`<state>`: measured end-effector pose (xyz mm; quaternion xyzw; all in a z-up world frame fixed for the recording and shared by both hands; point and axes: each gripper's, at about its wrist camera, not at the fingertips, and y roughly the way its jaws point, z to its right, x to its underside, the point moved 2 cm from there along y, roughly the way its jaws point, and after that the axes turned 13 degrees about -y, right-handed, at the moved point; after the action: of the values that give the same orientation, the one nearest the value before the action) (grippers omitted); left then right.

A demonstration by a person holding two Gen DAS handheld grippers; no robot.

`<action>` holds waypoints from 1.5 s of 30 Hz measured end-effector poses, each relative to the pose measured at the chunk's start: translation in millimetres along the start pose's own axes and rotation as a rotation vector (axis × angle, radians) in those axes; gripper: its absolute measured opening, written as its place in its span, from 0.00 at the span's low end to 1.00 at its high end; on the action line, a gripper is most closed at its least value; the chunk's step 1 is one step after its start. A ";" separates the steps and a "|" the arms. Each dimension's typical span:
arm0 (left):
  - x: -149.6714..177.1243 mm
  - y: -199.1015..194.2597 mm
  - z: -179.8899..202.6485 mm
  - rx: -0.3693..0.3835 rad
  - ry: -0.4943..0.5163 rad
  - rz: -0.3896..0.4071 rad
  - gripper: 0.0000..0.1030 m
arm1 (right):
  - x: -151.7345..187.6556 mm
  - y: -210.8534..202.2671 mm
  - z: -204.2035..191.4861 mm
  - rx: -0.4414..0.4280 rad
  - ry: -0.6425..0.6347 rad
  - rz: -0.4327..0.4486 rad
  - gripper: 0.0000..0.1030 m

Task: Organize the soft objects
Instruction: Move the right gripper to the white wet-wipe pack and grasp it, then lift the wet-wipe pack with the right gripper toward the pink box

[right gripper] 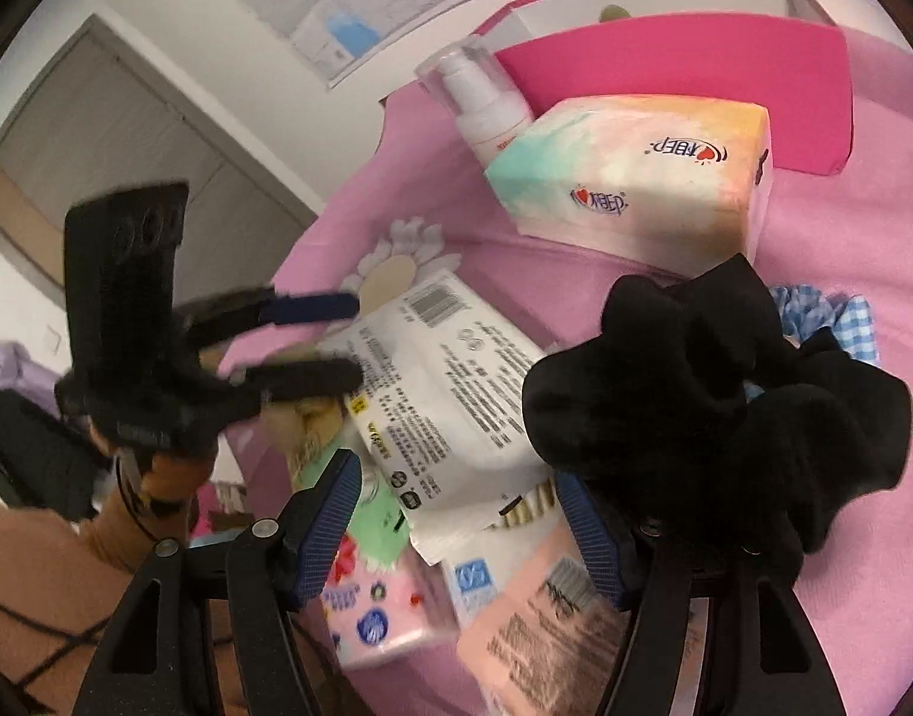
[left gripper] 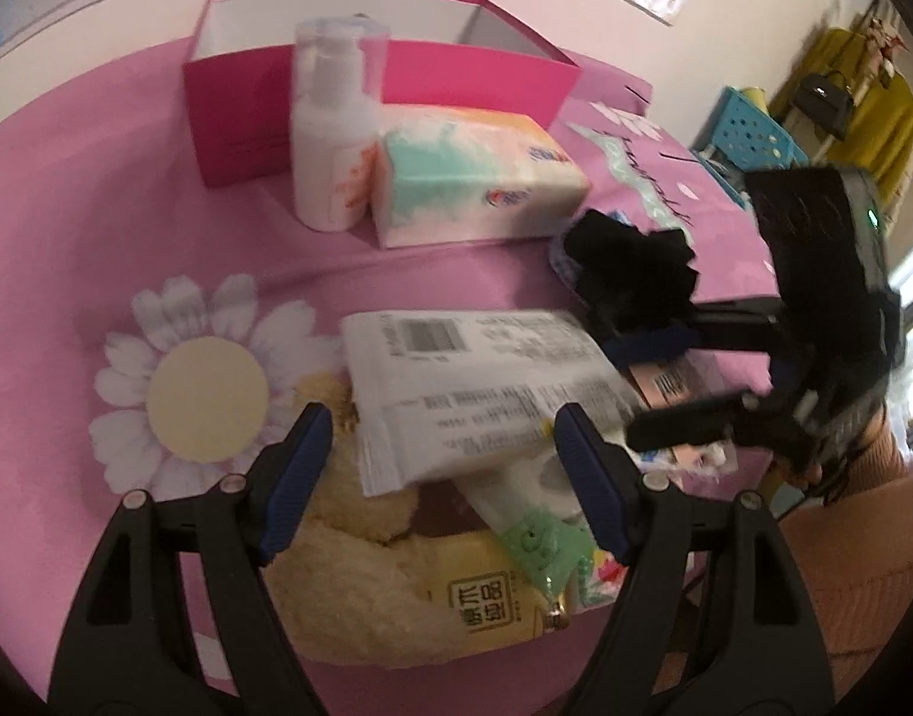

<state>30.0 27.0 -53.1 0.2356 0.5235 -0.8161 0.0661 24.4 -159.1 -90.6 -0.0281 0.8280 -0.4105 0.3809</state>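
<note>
Item: pile of soft goods on a pink tablecloth (left gripper: 68, 191), for sorting into the open pink box (left gripper: 474, 77) at the far edge.

Left gripper (left gripper: 438, 423): jaws spread wide, holding nothing. It hangs over the white wipes packet (left gripper: 474, 388), which lies flat on top of the pile, its long axis running from far-left to near-right between the two fingers. The packet sits directly ahead of and below the jaws, so this gripper looks the nearer one for it.

Beneath the packet: a cream plush toy (left gripper: 361, 561) and a green pouch (left gripper: 534, 543), both partly covered.

Right gripper (right gripper: 456, 477): jaws spread, not pinching anything. A black scrunchie (right gripper: 719, 406) hangs looped over its right-hand finger rather than gripped between the pads. A blue checked scrunchie (right gripper: 826, 316) lies just behind it on the cloth.

Under the right gripper: small tissue packs, one pink (right gripper: 385, 608) and one peach (right gripper: 546, 632), overlapped by the near end of the wipes packet.

Further back: a pastel tissue pack (left gripper: 480, 173) lying on its side, touching or just beside a white pump bottle (left gripper: 331, 131) that stands upright in front of the box.

Judgement: closing the left jaws across the packet's short width seems the likely next move; the packet's slack film may slip.
</note>
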 end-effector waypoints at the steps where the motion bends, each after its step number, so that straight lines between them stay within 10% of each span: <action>1: 1.0 0.1 0.8 0.001 0.007 0.000 0.75 | -1.7 0.5 1.5 -0.010 0.011 0.010 0.67; 8: 1.9 0.9 2.4 0.018 0.010 -0.008 0.66 | -3.3 -0.3 10.1 -0.043 0.070 0.080 0.65; 13: 2.4 -1.0 4.3 0.024 0.007 -0.005 0.66 | -3.1 2.1 21.0 -0.006 0.144 0.101 0.38; 20: 1.8 -10.0 10.0 -0.023 0.015 0.030 0.59 | -1.7 -2.2 18.4 -0.012 0.133 0.132 0.26; 45: -47.0 -45.8 49.4 0.054 0.054 0.222 0.58 | -30.5 -56.6 15.6 -0.004 0.071 0.325 0.26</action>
<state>39.6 -3.0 22.8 0.3158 0.4734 -0.8110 0.1356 41.1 -195.9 -38.2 0.1200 0.8355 -0.3424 0.4127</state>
